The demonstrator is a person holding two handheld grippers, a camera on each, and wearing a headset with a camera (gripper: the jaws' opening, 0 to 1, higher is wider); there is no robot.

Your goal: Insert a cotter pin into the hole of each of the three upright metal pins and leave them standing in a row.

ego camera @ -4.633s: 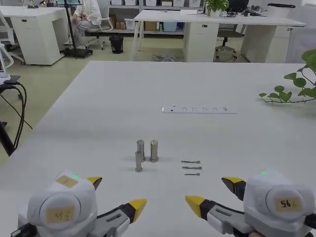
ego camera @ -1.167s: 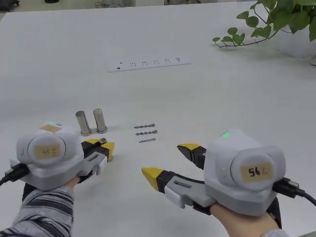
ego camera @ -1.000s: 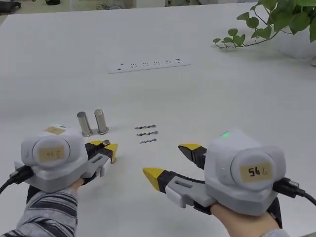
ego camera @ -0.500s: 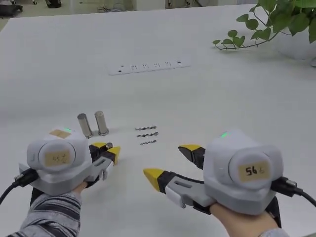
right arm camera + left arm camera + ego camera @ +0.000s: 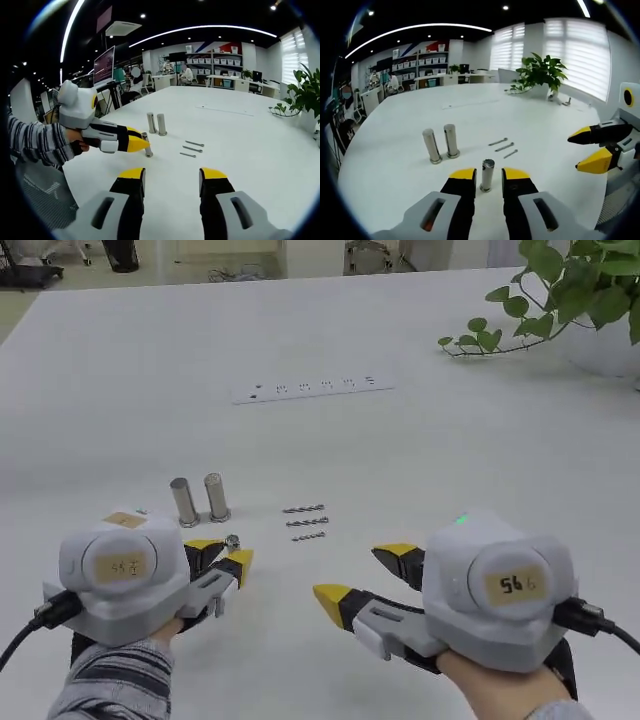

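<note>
White workbench [image 5: 450, 460] runs under both grippers. Nearest, the right gripper [image 5: 368, 573] hovers with its yellow-tipped fingers [image 5: 131, 175] spread wide, holding and touching nothing. The left gripper [image 5: 224, 552] has its fingers [image 5: 465, 175] drawn in narrowly around one upright metal pin [image 5: 487, 175], which stands on the table between the tips. Thin gaps seem to show on each side, so I cannot tell whether the pads press it. Just beyond stand two more metal pins [image 5: 441, 144], upright and side by side. To their right lie three cotter pins [image 5: 305, 522], stacked in a short column and apart from each other. Farther back lies a power strip [image 5: 312, 390], and a potted plant [image 5: 570, 290] is at the far right corner.
</note>
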